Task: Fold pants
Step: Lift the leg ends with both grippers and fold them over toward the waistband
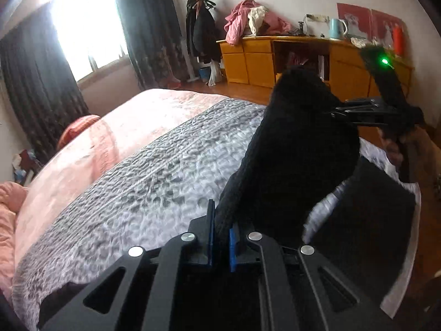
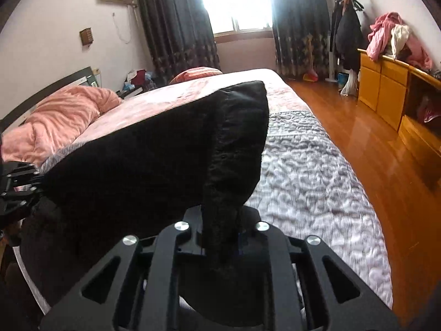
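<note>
The black pants [image 1: 297, 143] hang lifted above the bed, stretched between my two grippers. In the left wrist view my left gripper [image 1: 222, 220] is shut on a bunched edge of the pants, the blue pads [image 1: 210, 226] pressing the cloth. Farther right, my right gripper [image 1: 340, 114] pinches the other end, with a hand behind it. In the right wrist view the pants [image 2: 151, 160] form a wide black sheet; my right gripper [image 2: 220, 223] is shut on a thick fold of them, and my left gripper [image 2: 37, 182] grips the far left corner. The lower part of the pants drapes down onto the bed.
A grey quilted cover [image 1: 132, 182] lies over the bed, with a pink blanket [image 2: 66, 115] and pillow toward the headboard. A yellow wooden dresser [image 1: 256, 63] piled with clothes stands along the wall across the wooden floor [image 2: 372, 143]. A coat rack [image 2: 347, 27] stands by the dark curtains.
</note>
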Demonstrator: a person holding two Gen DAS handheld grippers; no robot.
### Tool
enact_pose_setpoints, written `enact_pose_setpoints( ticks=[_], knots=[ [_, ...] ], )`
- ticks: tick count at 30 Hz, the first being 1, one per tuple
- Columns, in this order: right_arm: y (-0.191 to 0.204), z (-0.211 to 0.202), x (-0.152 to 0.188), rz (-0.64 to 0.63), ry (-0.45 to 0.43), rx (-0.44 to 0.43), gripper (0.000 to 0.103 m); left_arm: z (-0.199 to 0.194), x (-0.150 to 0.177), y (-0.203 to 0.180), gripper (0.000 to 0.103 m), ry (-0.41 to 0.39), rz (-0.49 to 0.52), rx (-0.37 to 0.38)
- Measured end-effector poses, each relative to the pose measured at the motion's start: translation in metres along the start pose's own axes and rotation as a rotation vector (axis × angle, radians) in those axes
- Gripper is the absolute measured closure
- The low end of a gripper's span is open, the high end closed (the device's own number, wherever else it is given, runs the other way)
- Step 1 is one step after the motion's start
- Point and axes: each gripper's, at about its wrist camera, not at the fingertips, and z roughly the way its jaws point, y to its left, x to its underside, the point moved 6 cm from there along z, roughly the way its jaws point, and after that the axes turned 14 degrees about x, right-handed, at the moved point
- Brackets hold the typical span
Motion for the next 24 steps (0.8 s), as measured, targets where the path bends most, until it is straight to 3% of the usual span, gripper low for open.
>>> enact_pose_setpoints(
  ticks=[5, 7, 9, 15, 21, 24],
  knots=[
    [0.003, -0.024, 0.045, -0.027, 0.018, 0.032, 0.076, -0.022, 0.04, -0.055, 0.096, -0.041, 0.1, -0.1],
    [-0.001, -0.036, 0.061, -0.025, 0.03, 0.089, 0.054, -0.024, 0.056, -0.073, 0.096, -0.036, 0.11, -0.113],
    [-0.009, -0.047, 0.073, 0.007, 0.043, 0.104, 0.039, -0.024, 0.074, -0.085, 0.096, -0.014, 0.102, -0.11],
    [-0.044, -0.089, 0.123, 0.286, 0.174, 0.004, 0.03, -0.005, 0.111, -0.111, 0.096, 0.094, 0.102, -0.077],
    [-0.058, -0.108, 0.187, 0.405, 0.342, 0.038, 0.03, 0.008, 0.143, -0.13, 0.094, 0.201, 0.135, -0.048],
    [-0.067, -0.111, 0.218, 0.432, 0.416, 0.094, 0.03, 0.011, 0.157, -0.135, 0.092, 0.25, 0.156, -0.039]
  ],
)
